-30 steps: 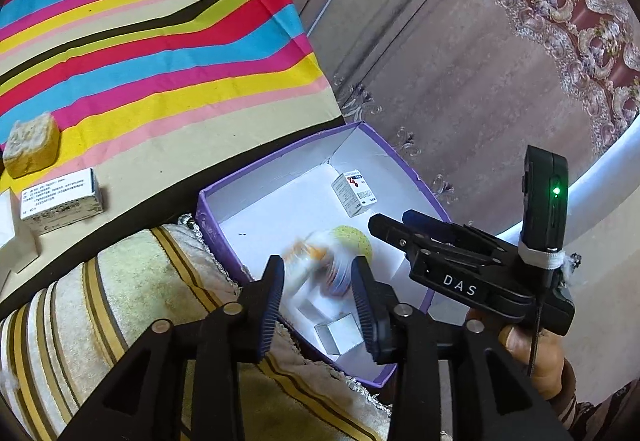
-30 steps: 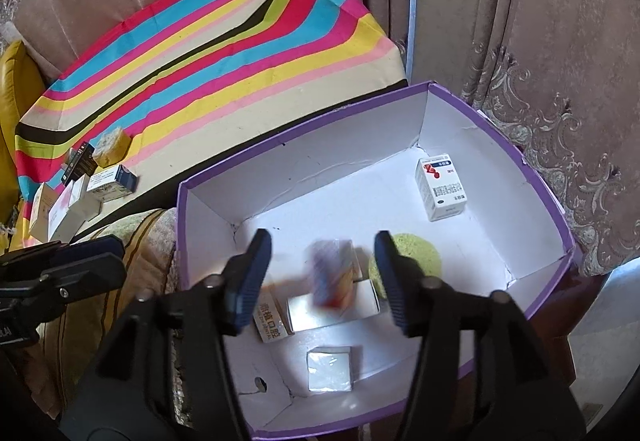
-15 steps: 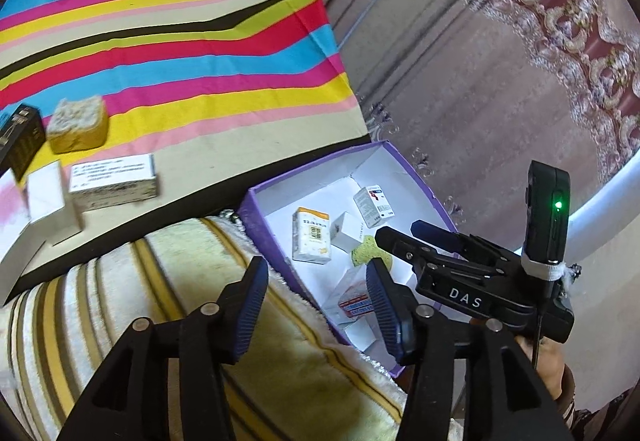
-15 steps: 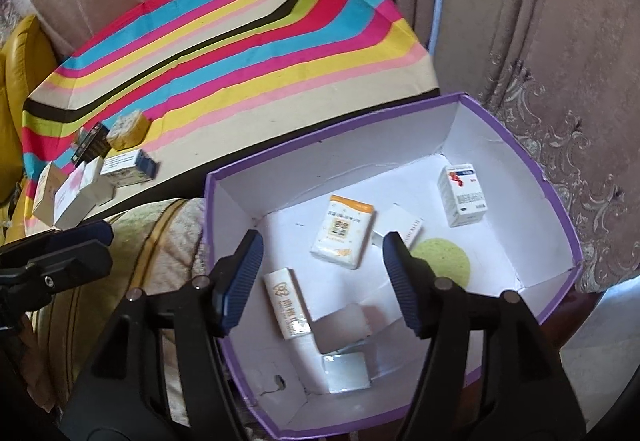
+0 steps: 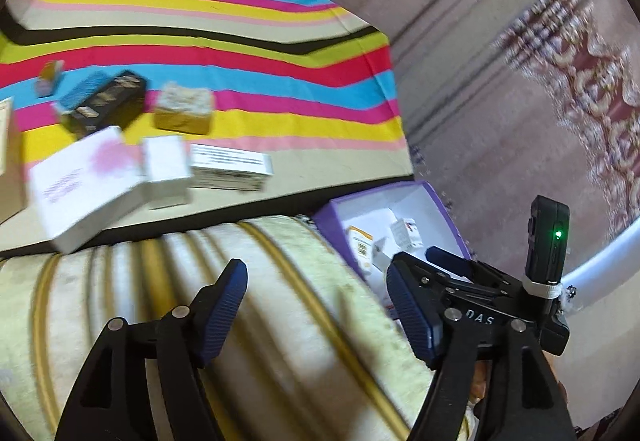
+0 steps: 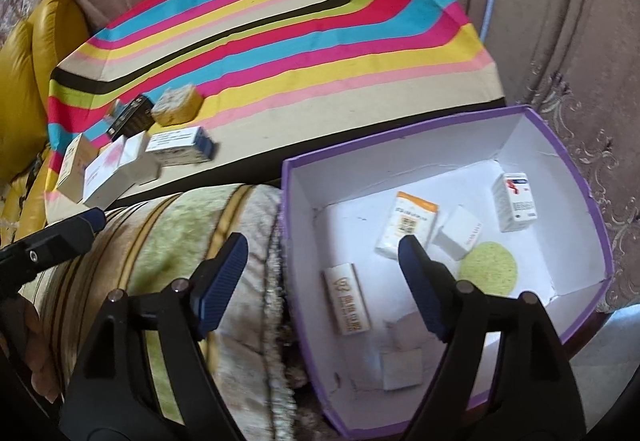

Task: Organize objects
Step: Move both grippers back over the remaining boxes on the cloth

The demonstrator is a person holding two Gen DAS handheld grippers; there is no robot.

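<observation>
A purple box with white inside (image 6: 592, 217) (image 5: 436, 197) holds several small cartons, among them an orange-topped one (image 6: 408, 221), a red-marked one (image 6: 516, 205) and a green round pad (image 6: 488, 269). More cartons lie on the striped cloth (image 6: 280, 41): a pink-printed white box (image 5: 84, 181), a text-labelled box (image 5: 230, 167), a black box (image 5: 106, 103) and a tan block (image 5: 184, 109). My left gripper (image 5: 316, 309) hangs over the striped cushion, jaws opening, nothing between them. My right gripper (image 6: 320, 281) straddles the box's left wall, jaws opening, empty.
A cream and green striped cushion (image 6: 180, 241) lies between the cloth and the box. A yellow cushion (image 6: 36, 53) sits at the far left. Patterned fabric (image 5: 500, 101) rises behind the box. A hand (image 6: 36, 361) holds the left gripper.
Both grippers let their cartons drop into the purple box and widened. Both then swung left, away from the box and toward the cartons on the striped cloth.
</observation>
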